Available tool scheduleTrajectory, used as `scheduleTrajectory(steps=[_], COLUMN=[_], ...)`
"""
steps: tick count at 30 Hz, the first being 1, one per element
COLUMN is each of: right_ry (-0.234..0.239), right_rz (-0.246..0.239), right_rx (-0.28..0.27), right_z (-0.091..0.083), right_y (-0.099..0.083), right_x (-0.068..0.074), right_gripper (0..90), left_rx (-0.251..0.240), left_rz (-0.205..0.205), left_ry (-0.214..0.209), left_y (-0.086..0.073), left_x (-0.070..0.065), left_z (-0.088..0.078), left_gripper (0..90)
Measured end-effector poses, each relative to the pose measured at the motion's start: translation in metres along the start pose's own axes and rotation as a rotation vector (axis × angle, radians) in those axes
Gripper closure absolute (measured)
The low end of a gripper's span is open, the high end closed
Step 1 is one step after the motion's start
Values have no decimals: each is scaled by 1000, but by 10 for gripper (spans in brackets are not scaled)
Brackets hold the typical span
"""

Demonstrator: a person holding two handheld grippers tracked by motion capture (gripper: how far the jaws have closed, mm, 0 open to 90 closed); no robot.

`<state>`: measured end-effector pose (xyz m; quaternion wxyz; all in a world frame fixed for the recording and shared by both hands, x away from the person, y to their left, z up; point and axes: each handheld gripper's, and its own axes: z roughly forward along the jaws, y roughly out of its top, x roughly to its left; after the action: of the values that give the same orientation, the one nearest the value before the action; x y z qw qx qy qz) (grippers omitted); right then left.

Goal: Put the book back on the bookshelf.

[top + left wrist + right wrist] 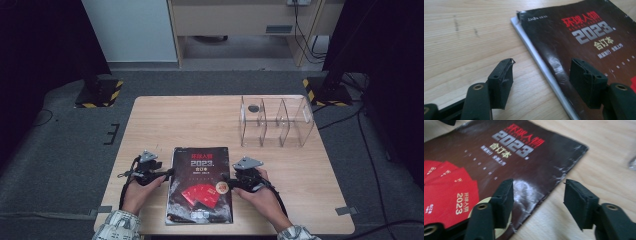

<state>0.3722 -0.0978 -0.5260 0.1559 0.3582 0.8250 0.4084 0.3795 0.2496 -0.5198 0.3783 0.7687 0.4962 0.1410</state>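
Lay flat near the near edge of the table (150,107), between left gripper (159,175) and right gripper (227,183): a thick book (200,184), glossy black cover, red and silver lettering, red booklets pictured, corners scuffed. Likely heavy, somewhat floppy and slick; best pinched at both long edges. Stood partly open astride those edges, nothing clamped, pads off the cover. Far right, a clear divided rack (276,122).
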Motion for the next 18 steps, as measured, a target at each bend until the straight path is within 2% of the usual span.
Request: scheduleTrajectory(steps=[2,4,6,10,15,18], right_ry=[1,2,2,2,1,-20], right_rz=[-4,9,11,23,35,19], right_rx=[13,23,33,33,28,27], right_z=[3,5,7,7,8,8], right_y=[-1,-2,-4,-5,-7,-7], right_x=[2,3,4,4,5,7], right_gripper=[371,352,334,310,307,310], left_rx=[10,16,26,28,20,22], left_rz=[20,20,21,22,20,43], left_ry=[0,-4,12,34,25,24], left_y=[0,1,1,1,1,2], left_x=[-3,-5,-6,-6,-6,-10], left_z=[3,6,9,13,17,20], left_gripper=[350,351,349,284,236,194])
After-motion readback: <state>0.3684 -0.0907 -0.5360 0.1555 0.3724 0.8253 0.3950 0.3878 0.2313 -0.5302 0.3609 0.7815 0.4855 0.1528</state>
